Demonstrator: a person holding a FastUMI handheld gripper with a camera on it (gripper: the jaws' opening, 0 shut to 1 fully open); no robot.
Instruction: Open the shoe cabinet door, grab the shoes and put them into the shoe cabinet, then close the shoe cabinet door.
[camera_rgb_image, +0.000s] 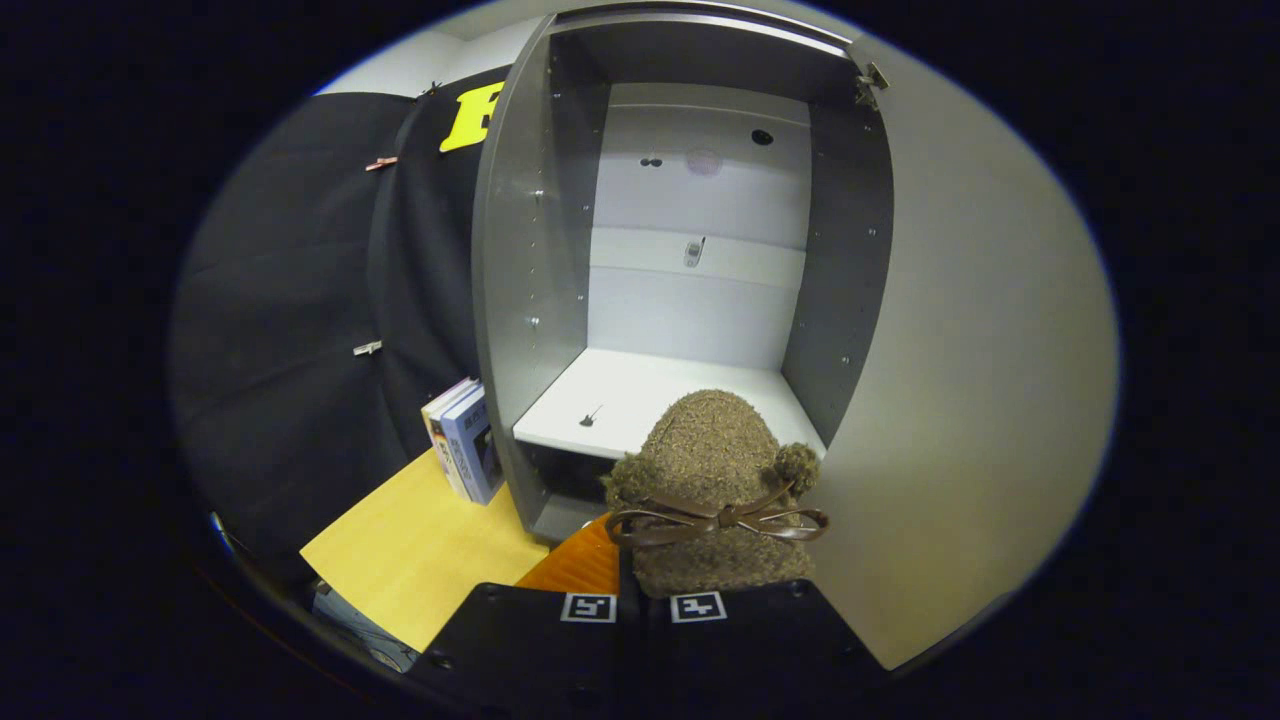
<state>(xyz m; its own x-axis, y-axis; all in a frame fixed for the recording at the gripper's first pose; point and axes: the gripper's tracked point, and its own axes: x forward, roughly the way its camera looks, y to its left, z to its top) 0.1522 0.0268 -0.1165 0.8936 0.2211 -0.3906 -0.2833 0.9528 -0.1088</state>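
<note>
The grey shoe cabinet (530, 250) stands open, its pale door (980, 400) swung wide to the right, so the first step looks done. The hand-held gripper (642, 606) holds a fuzzy brown slipper with a dark ribbon bow (715, 470) between its close-set fingers, just before the white shelf (650, 395) (nothing on it yet). Placing the slipper and closing the door remain.

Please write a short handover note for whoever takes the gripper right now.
Gripper: jaws shut on the fuzzy brown shoe, which is carried toe-forward.
Shoe cabinet: its door is swung open to the right. The white shelf lies just ahead of the shoe.
Done: door opened, shoe picked up.
Left: set the shoe on the shelf, release, close the door.
</note>
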